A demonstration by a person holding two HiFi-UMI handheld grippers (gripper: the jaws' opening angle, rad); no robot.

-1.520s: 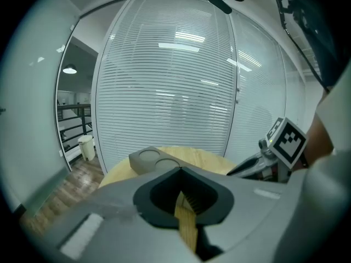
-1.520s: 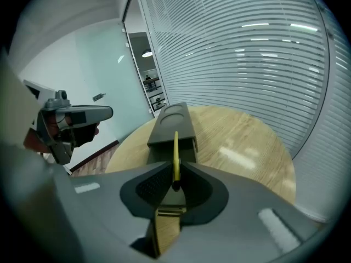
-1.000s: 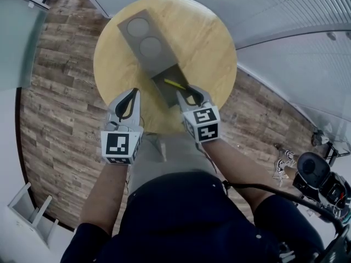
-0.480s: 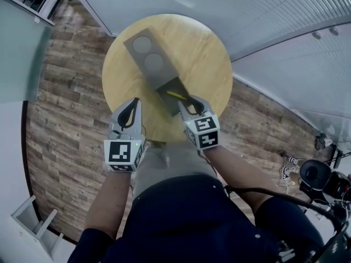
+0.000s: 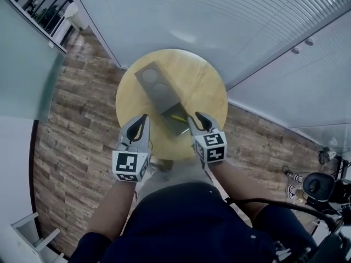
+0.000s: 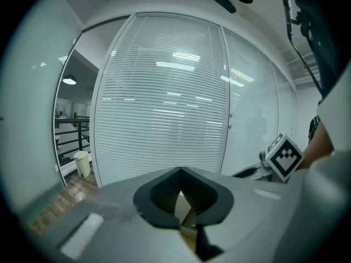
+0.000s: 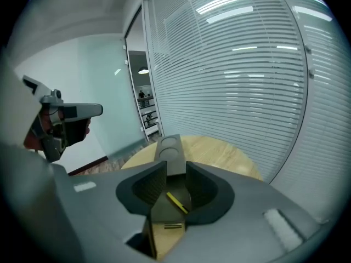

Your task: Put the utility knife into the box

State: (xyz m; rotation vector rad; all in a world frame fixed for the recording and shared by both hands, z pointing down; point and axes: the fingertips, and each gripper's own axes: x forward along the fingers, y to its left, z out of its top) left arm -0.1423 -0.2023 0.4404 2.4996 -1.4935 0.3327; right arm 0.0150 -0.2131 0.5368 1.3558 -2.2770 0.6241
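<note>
Lying inside the box [image 5: 158, 92], apparently flat: the utility knife [image 5: 178, 118].

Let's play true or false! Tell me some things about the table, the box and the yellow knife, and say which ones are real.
1. The utility knife lies inside the box. True.
2. The table is square. False: it is round.
3. The right hand-held gripper is gripping the knife. False: its jaws stand apart and hold nothing; the knife is in the box.
4. The left hand-held gripper has its jaws together. True.
5. The box sits on the floor. False: it sits on the table.
</note>
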